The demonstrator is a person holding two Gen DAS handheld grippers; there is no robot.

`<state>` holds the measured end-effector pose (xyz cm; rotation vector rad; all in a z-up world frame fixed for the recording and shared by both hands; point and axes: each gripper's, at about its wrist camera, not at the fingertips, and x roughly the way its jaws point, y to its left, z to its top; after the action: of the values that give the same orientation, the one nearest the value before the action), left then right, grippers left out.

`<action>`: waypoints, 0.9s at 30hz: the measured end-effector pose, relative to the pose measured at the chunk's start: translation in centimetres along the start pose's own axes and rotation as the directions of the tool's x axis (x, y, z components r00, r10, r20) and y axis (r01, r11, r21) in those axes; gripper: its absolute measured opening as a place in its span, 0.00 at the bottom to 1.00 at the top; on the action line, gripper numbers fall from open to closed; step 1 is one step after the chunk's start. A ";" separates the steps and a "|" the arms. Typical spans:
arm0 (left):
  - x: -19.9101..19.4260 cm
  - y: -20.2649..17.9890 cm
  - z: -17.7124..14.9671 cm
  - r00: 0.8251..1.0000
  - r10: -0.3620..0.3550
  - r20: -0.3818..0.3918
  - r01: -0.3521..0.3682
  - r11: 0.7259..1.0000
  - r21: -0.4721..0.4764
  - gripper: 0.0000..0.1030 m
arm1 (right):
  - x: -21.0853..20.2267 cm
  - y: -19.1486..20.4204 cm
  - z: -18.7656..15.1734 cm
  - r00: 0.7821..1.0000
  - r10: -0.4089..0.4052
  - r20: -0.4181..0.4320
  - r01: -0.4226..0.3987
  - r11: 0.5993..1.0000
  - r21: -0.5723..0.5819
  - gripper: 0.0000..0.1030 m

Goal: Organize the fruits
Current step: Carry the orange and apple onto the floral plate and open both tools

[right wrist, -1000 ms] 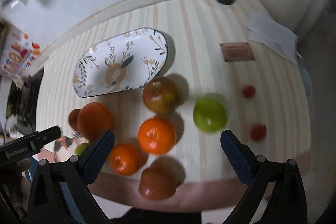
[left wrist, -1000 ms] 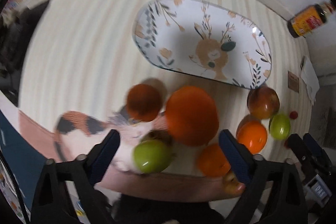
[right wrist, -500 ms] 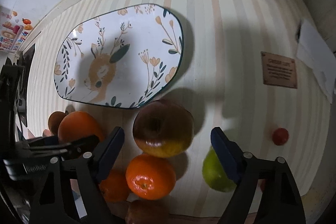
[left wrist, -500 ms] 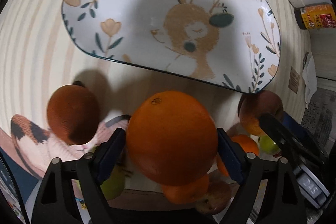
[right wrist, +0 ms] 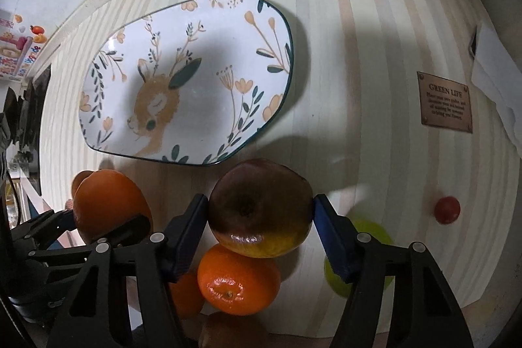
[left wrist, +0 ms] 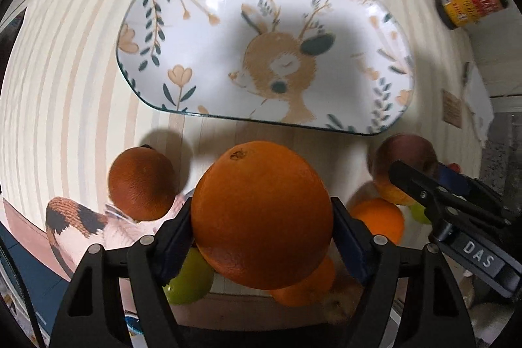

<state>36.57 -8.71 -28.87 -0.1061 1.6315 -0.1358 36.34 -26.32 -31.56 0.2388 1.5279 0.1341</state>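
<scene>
Fruits cluster along the lower frame below the deer plate (left wrist: 208, 22): left gripper (left wrist: 261, 227) clamps the large orange (left wrist: 261, 214), right gripper (right wrist: 261, 217) jaws closing against the red apple (right wrist: 261, 204)

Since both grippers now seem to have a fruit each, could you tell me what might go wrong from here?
1. The right gripper is closing on the red apple; its fingers touch only the round sides, so it could slip.
2. The left gripper grips the large orange the same way, above a green fruit and a smaller orange; a drop could scatter them.
3. Both grippers sit close together near the empty plate and might collide.
</scene>
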 end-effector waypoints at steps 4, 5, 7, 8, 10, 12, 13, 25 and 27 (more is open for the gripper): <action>-5.2 0.1 0.3 0.996 -0.063 0.058 0.062 0.998 0.024 0.74 | -2.7 -0.2 -0.1 0.998 0.043 0.044 -0.044 0.999 0.017 0.66; -6.3 0.3 1.0 0.995 -0.073 0.075 0.070 0.997 0.037 0.74 | -3.6 -0.1 0.2 0.997 0.053 0.062 -0.054 0.998 0.018 0.66; -7.4 0.2 2.9 0.992 -0.083 0.100 0.079 0.996 0.048 0.74 | -4.9 0.3 0.8 0.993 0.068 0.094 -0.069 0.998 0.011 0.66; -8.1 0.3 4.1 0.990 -0.083 0.111 0.077 0.996 0.054 0.74 | -5.5 0.6 1.4 0.991 0.075 0.110 -0.076 0.997 0.004 0.66; -7.3 -0.2 6.1 0.990 -0.064 0.123 0.057 0.997 0.058 0.74 | -6.0 1.2 2.9 0.988 0.078 0.133 -0.078 0.997 -0.006 0.66; -6.7 0.0 8.4 0.992 -0.039 0.120 0.032 0.998 0.060 0.74 | -6.0 2.0 4.7 0.986 0.069 0.152 -0.067 0.998 -0.021 0.66; -6.1 -0.1 9.4 0.993 -0.035 0.110 0.029 0.998 0.054 0.74 | -5.8 2.2 5.5 0.986 0.062 0.152 -0.058 0.998 -0.030 0.66; 1.7 1.4 16.7 0.997 -0.028 -0.067 0.031 0.999 0.032 0.74 | 0.6 5.6 12.2 0.998 0.023 0.062 -0.015 0.992 -0.127 0.66; 2.0 1.7 16.8 0.996 -0.032 -0.084 0.034 0.999 0.024 0.74 | 1.2 5.8 12.7 0.998 0.024 0.050 -0.017 0.991 -0.136 0.66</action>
<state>53.20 -7.74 -32.18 -0.1092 1.7119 -0.1880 49.39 -21.27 -31.06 0.1482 1.4588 0.2455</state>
